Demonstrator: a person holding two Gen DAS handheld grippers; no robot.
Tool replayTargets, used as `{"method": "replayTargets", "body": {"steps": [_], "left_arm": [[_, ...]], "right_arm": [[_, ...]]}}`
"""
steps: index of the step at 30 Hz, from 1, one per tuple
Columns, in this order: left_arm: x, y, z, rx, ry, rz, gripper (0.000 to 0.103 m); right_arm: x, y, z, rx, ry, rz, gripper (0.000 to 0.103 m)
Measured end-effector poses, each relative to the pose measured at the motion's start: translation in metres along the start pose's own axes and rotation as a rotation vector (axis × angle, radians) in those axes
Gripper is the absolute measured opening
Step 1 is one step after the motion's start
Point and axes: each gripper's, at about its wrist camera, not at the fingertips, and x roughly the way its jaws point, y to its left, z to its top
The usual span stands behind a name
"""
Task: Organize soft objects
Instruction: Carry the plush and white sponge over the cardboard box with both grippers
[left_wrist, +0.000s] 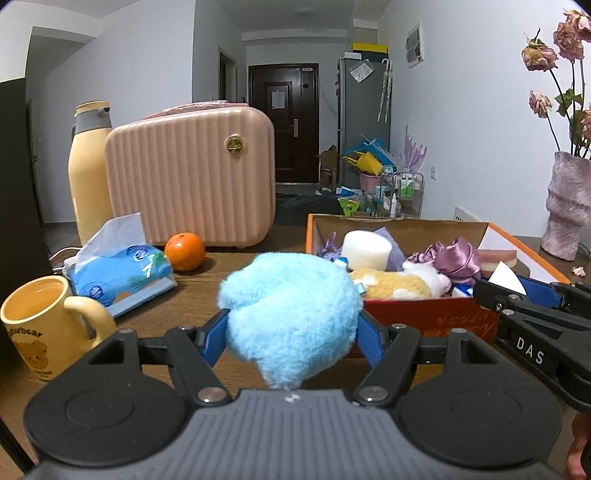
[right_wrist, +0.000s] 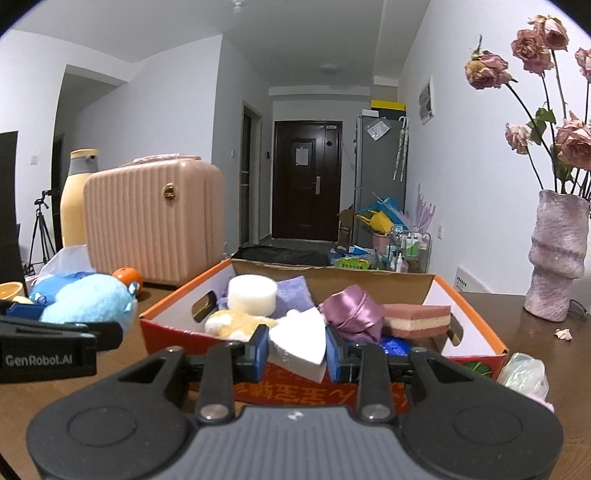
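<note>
1. Left claw (left_wrist: 291, 325): pinching a fluffy blue plush toy (left_wrist: 290, 314) between its blue pads, the toy bulging above and below the fingers, lifted off the brown counter (left_wrist: 207, 273) just left of the box.
2. Right claw (right_wrist: 297, 350): pressed in on a white wedge-shaped sponge (right_wrist: 299, 345), held at the near wall of the box, its pointed end up.
3. Orange cardboard box (right_wrist: 177, 306): open on the counter, white inside, red printed front wall facing the cameras.
4. Inside the box: a white round sponge (right_wrist: 252, 293) at the back left, a lilac cloth (right_wrist: 293, 295) just beside it, a yellow-and-white plush (right_wrist: 236, 325) at the front left, a purple satin bundle (right_wrist: 354, 310) in the middle, a pink-and-cream layered sponge (right_wrist: 417, 319) to the right, something blue (right_wrist: 395, 345) low at the front, too hidden to identify.
5. Left of the box, on the counter: an orange (left_wrist: 184, 251), a blue tissue pack (left_wrist: 122, 269) with a sheet sticking up, a yellow bear mug (left_wrist: 37, 321) nearest the camera.
6. Behind these: a ribbed pink case (left_wrist: 192, 184) upright, a tall cream flask (left_wrist: 88, 173) touching or just beside its left edge.
7. Right of the box: a mauve vase (right_wrist: 557, 254) with dried pink roses (right_wrist: 532, 55), a fallen petal (right_wrist: 563, 334) near its foot, a crumpled clear bag (right_wrist: 524, 374) at the box's near right corner.
</note>
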Motion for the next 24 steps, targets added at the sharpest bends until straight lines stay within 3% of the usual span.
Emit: {"method": "replayTargets", "body": {"steps": [24], "left_arm": [[0.029, -0.056, 0.024, -0.014, -0.034, -0.051, 0.071]], "right_arm": [[0.019, -0.05, 0.011, 0.047, -0.038, -0.044, 0.031]]}}
